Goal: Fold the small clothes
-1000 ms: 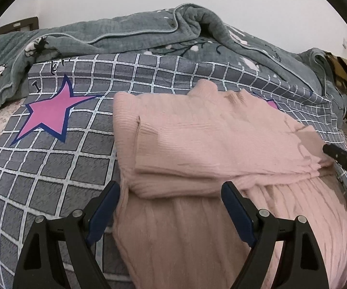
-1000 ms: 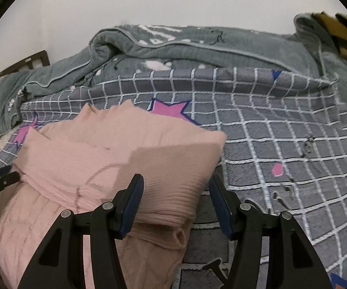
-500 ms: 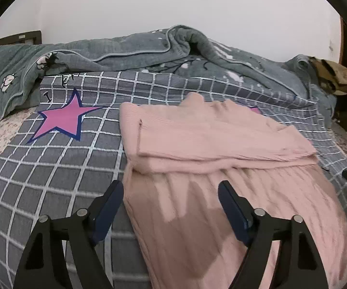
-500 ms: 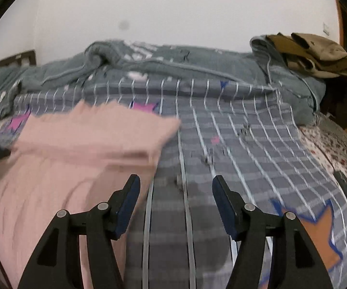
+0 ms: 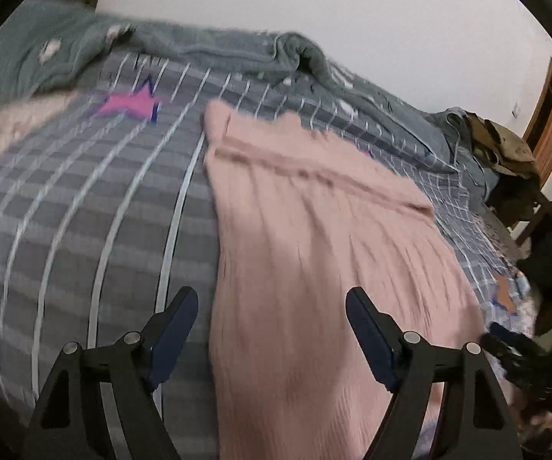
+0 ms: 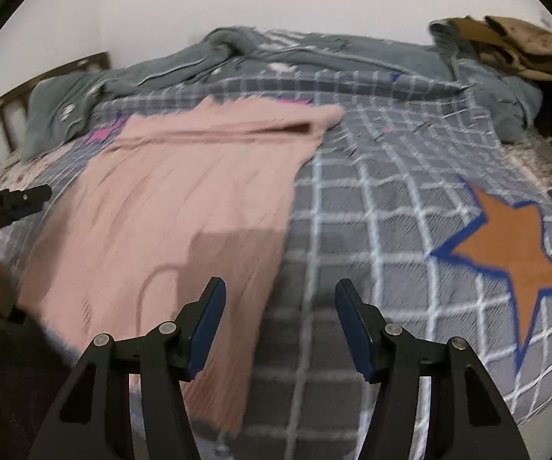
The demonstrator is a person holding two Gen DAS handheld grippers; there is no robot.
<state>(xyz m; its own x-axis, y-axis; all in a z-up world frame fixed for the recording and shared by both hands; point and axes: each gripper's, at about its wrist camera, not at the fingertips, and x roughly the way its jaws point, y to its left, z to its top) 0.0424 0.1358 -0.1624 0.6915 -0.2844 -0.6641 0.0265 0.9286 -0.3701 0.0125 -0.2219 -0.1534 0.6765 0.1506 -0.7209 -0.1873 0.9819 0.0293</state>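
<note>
A pink knit sweater (image 5: 314, 237) lies flat on the grey checked bedspread (image 5: 84, 230), its sleeves folded across the far part. It also shows in the right wrist view (image 6: 184, 199). My left gripper (image 5: 272, 329) is open and empty, above the sweater's near left edge. My right gripper (image 6: 280, 318) is open and empty, above the sweater's near right edge. The left gripper shows at the left edge of the right wrist view (image 6: 11, 203); the right gripper is a dark blur at the lower right of the left wrist view (image 5: 513, 352).
A rumpled grey-green blanket (image 6: 237, 57) lies along the far side of the bed. Brown clothes (image 6: 513, 46) are piled at the far right. An orange star (image 6: 506, 245) and a pink star (image 5: 130, 105) are printed on the bedspread. A wooden door (image 5: 548, 126) is at right.
Both grippers have pulled back from the folded sleeves toward the sweater's near hem. Both views have tilted and are blurred. The sweater has not moved.
</note>
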